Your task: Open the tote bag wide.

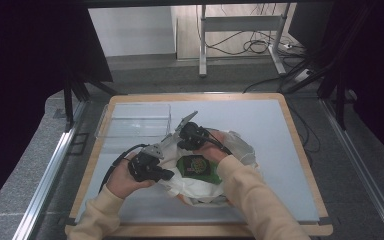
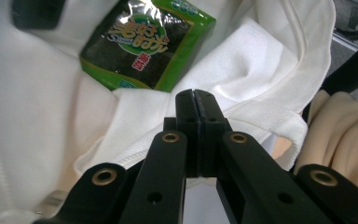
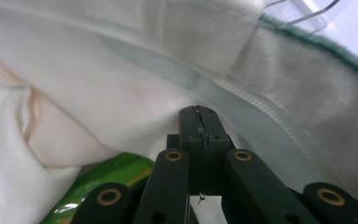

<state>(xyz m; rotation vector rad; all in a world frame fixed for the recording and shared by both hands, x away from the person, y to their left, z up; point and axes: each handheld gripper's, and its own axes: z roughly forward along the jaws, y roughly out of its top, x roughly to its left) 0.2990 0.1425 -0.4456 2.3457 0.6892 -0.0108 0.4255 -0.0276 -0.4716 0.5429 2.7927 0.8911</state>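
While both tongs, left (image 1: 166,174) and right (image 1: 184,145), are clamped on the white bag's (image 1: 240,150) edges at frame centre, a tug could spill the snack packet (image 1: 196,166) inside.

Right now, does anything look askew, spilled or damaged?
Nothing is spilled or torn. The white cloth bag lies rumpled, its mouth held open, with the green snack packet tilted inside. The clear box sits square on the table. A thin thread seems caught in the right hand-held gripper.
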